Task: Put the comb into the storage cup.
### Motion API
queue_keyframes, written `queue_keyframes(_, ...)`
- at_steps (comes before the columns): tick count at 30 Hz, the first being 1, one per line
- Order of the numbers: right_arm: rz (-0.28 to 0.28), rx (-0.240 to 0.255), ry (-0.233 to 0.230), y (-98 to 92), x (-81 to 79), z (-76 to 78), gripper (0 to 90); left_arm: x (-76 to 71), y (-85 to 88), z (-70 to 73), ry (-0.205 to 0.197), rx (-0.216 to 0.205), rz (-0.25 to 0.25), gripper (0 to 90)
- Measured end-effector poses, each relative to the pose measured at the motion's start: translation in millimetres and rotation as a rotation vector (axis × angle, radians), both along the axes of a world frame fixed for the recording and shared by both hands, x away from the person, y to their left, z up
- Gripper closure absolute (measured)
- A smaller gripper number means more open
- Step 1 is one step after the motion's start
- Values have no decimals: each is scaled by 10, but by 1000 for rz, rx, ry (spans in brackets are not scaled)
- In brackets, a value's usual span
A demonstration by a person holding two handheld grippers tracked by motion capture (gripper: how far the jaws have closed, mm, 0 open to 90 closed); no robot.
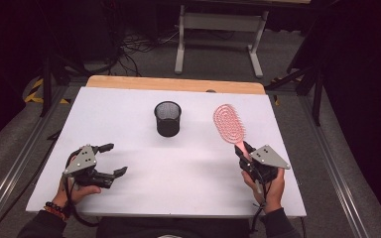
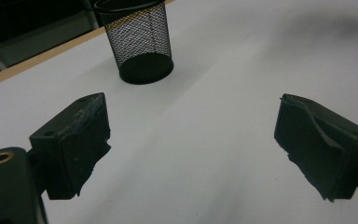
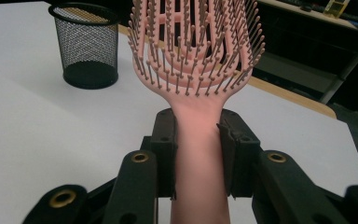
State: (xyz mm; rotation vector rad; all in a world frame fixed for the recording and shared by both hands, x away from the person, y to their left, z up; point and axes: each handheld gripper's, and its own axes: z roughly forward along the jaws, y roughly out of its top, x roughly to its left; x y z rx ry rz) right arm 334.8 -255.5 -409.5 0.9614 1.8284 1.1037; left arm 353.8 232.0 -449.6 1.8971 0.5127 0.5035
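Your right gripper [image 1: 244,154], lower right of the high view, clamps its 2 jaws on the handle of the pink brush [image 1: 229,123]; the brush head points toward the upper centre, bristles facing you in the right gripper view [image 3: 193,60]. Your left gripper [image 1: 112,158], lower left, stands with jaws wide apart and nothing between them. The mesh cup [image 1: 167,118] stands upright at centre, on the white table [image 1: 178,168], well apart from both grippers.

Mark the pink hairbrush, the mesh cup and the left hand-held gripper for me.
pink hairbrush [image 3: 198,135]: right gripper view, on the handle between the jaws.
mesh cup [image 1: 168,119]: high view, on the side wall.
left hand-held gripper [image 1: 113,158]: high view, midway between its open fingertips.
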Motion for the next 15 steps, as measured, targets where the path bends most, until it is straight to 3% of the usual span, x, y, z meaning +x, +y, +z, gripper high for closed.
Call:
queue_keyframes(8,45,1,-56,139,-20,52,695,61,-139,123,-31,-22,-5,124)
queue_keyframes(15,77,-12,-79,298,-24,70,695,80,-298,216,-19,-43,-49,121)
